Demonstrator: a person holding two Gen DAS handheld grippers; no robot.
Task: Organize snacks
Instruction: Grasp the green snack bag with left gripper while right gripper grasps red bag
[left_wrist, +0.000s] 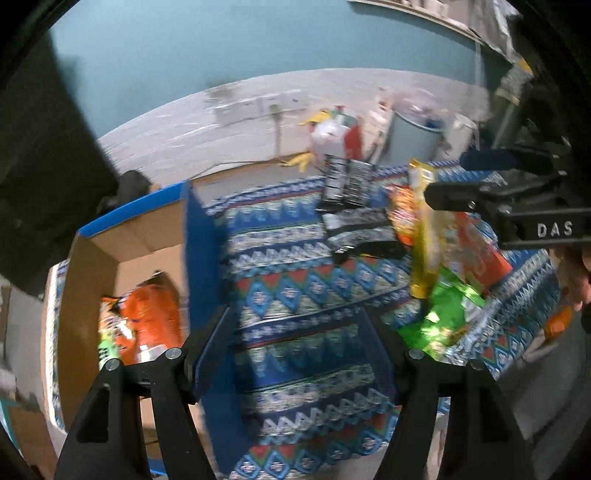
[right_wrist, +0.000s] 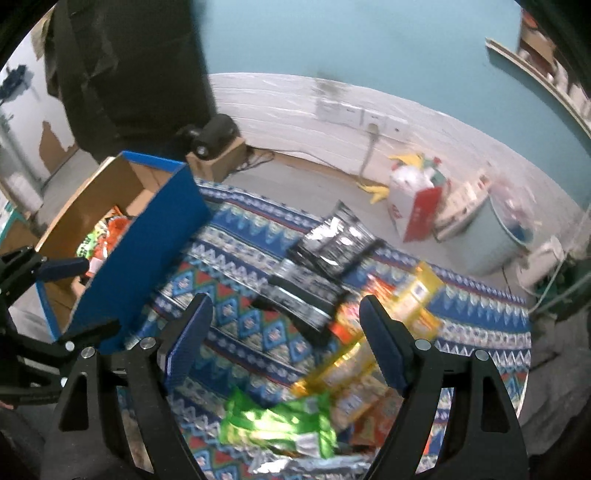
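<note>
At the left edge of the blue, red and white patterned cloth (right_wrist: 236, 314) stands an open cardboard box with blue outer walls (right_wrist: 147, 243). An orange crinkled snack bag (left_wrist: 147, 317) already lies inside it, against the near wall, with something green-printed beside it that is too blurred to name.

The left gripper (left_wrist: 295, 328) hovers just right of the box's blue wall, over bare cloth, its jaws spread wide with nothing between them.

Toward the middle of the cloth lie several black and silver foil packets (right_wrist: 325, 258), overlapping one another. Right of them sits a heap of loose snacks: a tall yellow packet (left_wrist: 423, 229), orange and red wrappers, and a bright green foil bag (right_wrist: 280, 417) at the near edge.

The right gripper (right_wrist: 284, 317) hangs above this heap, jaws likewise spread and empty; in the left wrist view its black body comes in from the right above the yellow packet.

The step in hand looks like reaching for the next snack to box. The next move would call for lowering the right jaws around one packet only, probably the yellow or green one, closing on a flat edge since the foil looks slippery, then carrying it left over the blue wall.
</note>
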